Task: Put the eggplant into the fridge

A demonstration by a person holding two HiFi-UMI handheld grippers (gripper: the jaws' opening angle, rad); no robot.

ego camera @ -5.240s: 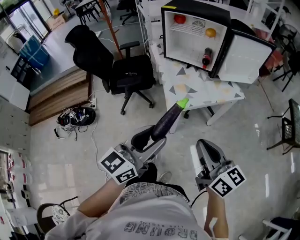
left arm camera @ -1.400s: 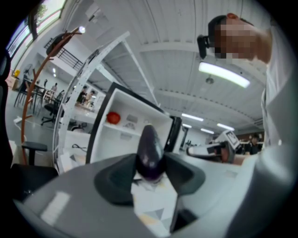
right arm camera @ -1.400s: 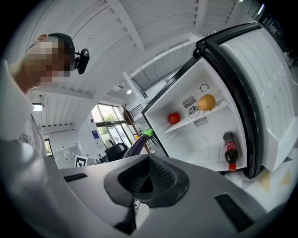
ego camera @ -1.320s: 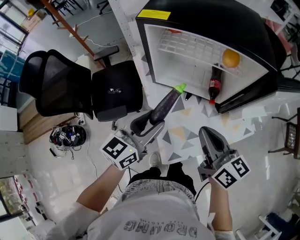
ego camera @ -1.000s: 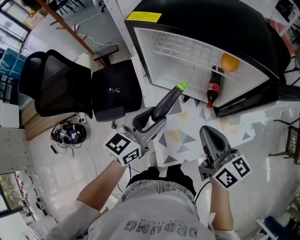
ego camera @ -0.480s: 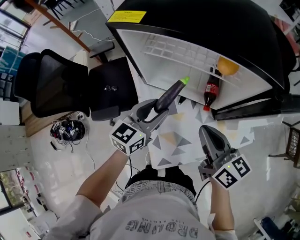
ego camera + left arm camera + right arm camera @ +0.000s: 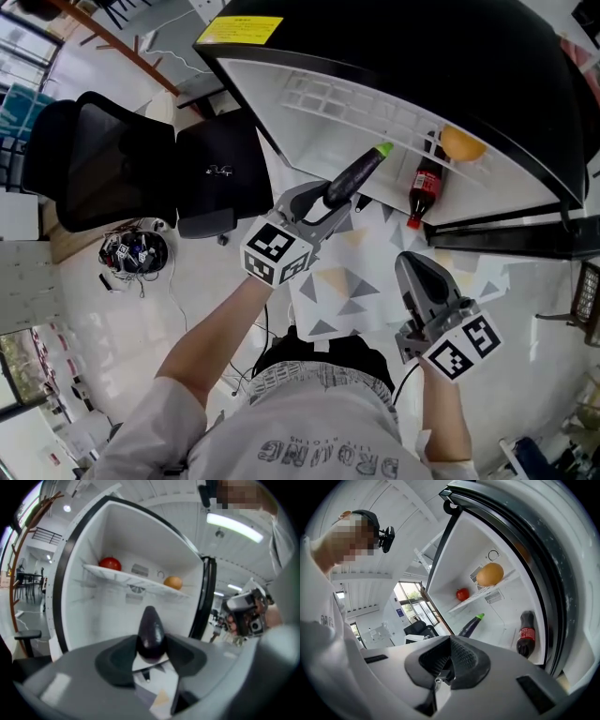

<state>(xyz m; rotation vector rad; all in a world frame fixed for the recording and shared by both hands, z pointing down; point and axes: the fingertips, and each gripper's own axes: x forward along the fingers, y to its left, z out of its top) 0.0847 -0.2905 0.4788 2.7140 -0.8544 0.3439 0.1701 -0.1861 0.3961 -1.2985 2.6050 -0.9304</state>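
A dark purple eggplant (image 7: 356,174) with a green stem end is clamped at its thick end in my left gripper (image 7: 330,199), which is shut on it. Its green tip points into the open fridge (image 7: 328,103) and sits at the lower edge of the opening. In the left gripper view the eggplant (image 7: 151,632) stands between the pads, with the white fridge interior (image 7: 93,602) straight ahead. My right gripper (image 7: 412,272) hangs lower right over the table, shut and empty. From the right gripper view the eggplant (image 7: 469,625) shows in front of the fridge.
Inside the fridge a cola bottle (image 7: 424,187) stands at the right; an orange (image 7: 462,143) and a tomato (image 7: 110,563) rest on the wire shelf. The fridge door (image 7: 506,234) is swung open at right. A black office chair (image 7: 141,169) stands left of the patterned table (image 7: 356,281).
My left gripper has carried the eggplant forward, so its green tip now reaches the fridge opening. The right gripper has shifted only slightly.
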